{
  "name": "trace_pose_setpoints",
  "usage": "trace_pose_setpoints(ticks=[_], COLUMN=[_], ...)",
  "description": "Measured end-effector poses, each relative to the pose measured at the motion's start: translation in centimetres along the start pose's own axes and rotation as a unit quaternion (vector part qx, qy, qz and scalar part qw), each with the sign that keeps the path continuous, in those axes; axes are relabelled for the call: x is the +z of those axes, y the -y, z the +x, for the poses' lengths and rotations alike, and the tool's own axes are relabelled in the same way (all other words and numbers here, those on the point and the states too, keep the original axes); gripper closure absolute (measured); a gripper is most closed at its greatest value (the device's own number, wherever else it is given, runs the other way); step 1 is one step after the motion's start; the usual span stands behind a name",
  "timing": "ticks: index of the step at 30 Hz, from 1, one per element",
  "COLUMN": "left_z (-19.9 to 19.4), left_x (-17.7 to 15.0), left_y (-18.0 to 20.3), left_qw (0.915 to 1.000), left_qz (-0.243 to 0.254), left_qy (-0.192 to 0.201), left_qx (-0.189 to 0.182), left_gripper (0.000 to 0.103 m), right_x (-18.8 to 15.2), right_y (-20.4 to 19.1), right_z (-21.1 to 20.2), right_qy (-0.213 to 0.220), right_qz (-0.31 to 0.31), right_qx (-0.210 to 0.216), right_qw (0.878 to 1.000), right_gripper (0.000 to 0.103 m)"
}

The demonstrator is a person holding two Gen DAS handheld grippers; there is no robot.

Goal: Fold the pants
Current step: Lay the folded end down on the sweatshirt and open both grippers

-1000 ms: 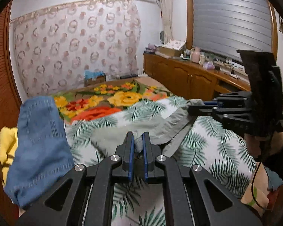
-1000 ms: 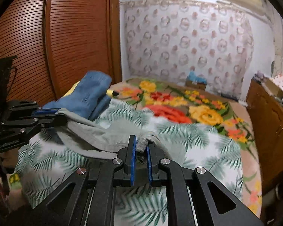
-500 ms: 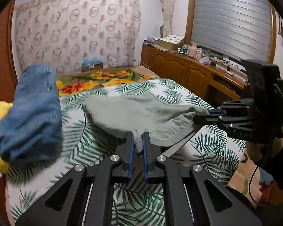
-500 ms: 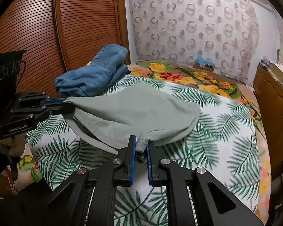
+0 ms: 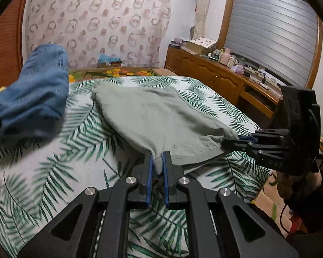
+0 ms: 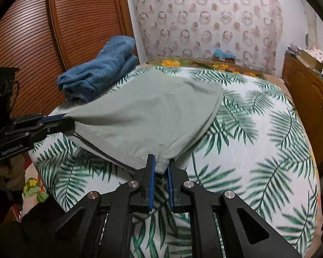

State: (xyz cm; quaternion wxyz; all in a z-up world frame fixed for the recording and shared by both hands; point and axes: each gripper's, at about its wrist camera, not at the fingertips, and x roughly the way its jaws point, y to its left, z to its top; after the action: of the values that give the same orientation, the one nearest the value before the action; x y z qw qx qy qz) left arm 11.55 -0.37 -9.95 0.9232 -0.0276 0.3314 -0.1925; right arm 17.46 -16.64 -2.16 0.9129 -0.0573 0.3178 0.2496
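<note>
Grey-green cloth — the pants (image 5: 152,116) — is spread over the palm-leaf bedsheet (image 5: 53,163), folded double, with its far end lying flat on the bed and its near edge lifted slightly off the sheet. One near corner is pinched between the blue pads of the left hand-held gripper (image 5: 156,163), which is closed tightly on a bunched bit of fabric. The other near corner is clamped in the same way by the right hand-held gripper (image 6: 160,167), its jaws closed on a hemmed fold. Each gripper is also seen from the other's camera, at the side of the frame, with the near edge of the cloth drawn between the two.

A heap of blue denim (image 6: 99,73) rests on the bed just beyond the pants, toward the slatted wooden doors (image 6: 32,32). A wooden cabinet (image 5: 217,81) (its top crowded with small items) is seen along the window side — well apart from the pants.
</note>
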Motion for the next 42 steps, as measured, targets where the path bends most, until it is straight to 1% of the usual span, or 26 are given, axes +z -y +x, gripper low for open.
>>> trace_pose_setpoints(ticks=[4, 9, 14, 17, 20, 21, 27, 28, 29, 31, 35, 37, 39, 42], left_z=[-0.1, 0.3, 1.0, 1.5, 1.9, 2.1, 3.0, 3.0, 3.0, 3.0, 3.0, 3.0, 2.9, 2.8], left_x=[-0.9, -1.2, -1.2, -1.3, -1.4, -1.5, -2.1, -2.3, -2.3, -2.5, -2.7, -2.8, -2.9, -3.1], left_y=[0.1, 0.0, -0.6, -0.6, -0.8, -0.9, -1.5, -1.5, -1.5, -1.5, -1.3, -1.3, -1.3, -1.3], left_qw=[1.0000, 0.9998, 0.9993, 0.9989, 0.9986, 0.9984, 0.9968, 0.9969, 0.9970, 0.9971, 0.9976, 0.9978, 0.9979, 0.9981], left_qz=[-0.007, -0.013, -0.026, -0.017, -0.014, -0.017, -0.029, -0.030, -0.029, -0.026, -0.021, -0.021, -0.022, -0.021], left_qy=[-0.004, -0.012, -0.027, -0.035, -0.041, -0.043, -0.064, -0.063, -0.061, -0.058, -0.049, -0.045, -0.041, -0.034], left_qx=[0.004, 0.004, 0.010, 0.025, 0.032, 0.032, 0.037, 0.038, 0.039, 0.040, 0.045, 0.045, 0.044, 0.046], left_gripper=[0.094, 0.093, 0.088, 0.081, 0.064, 0.056, 0.053, 0.053, 0.053, 0.053, 0.053, 0.052, 0.052, 0.052], right_x=[-0.3, -0.7, -1.6, -1.8, -2.0, -2.1, -2.4, -2.4, -2.4, -2.5, -2.6, -2.6, -2.5, -2.1], right_y=[0.0, 0.0, 0.1, -0.3, -0.3, -0.3, -0.3, -0.3, -0.4, -1.0, -1.9, -1.9, -1.8, -1.2], right_z=[-0.3, -0.1, 0.9, 1.2, 1.4, 1.4, 1.4, 1.3, 1.3, 1.2, 1.2, 1.2, 1.2, 1.0], right_qy=[0.002, 0.002, -0.001, -0.002, -0.003, -0.002, -0.001, -0.002, -0.003, -0.003, -0.005, -0.005, -0.007, -0.005], right_qz=[0.007, 0.013, 0.016, 0.013, 0.015, 0.017, 0.024, 0.024, 0.020, 0.004, -0.011, -0.005, 0.009, 0.026], right_qx=[0.002, 0.002, -0.002, -0.009, -0.011, -0.011, -0.013, -0.015, -0.024, -0.049, -0.072, -0.074, -0.067, -0.058], right_qw=[1.000, 1.000, 1.000, 1.000, 1.000, 1.000, 1.000, 1.000, 1.000, 0.999, 0.997, 0.997, 0.998, 0.998], right_gripper=[0.093, 0.093, 0.093, 0.093, 0.093, 0.093, 0.093, 0.089, 0.088, 0.082, 0.079, 0.077, 0.074, 0.072])
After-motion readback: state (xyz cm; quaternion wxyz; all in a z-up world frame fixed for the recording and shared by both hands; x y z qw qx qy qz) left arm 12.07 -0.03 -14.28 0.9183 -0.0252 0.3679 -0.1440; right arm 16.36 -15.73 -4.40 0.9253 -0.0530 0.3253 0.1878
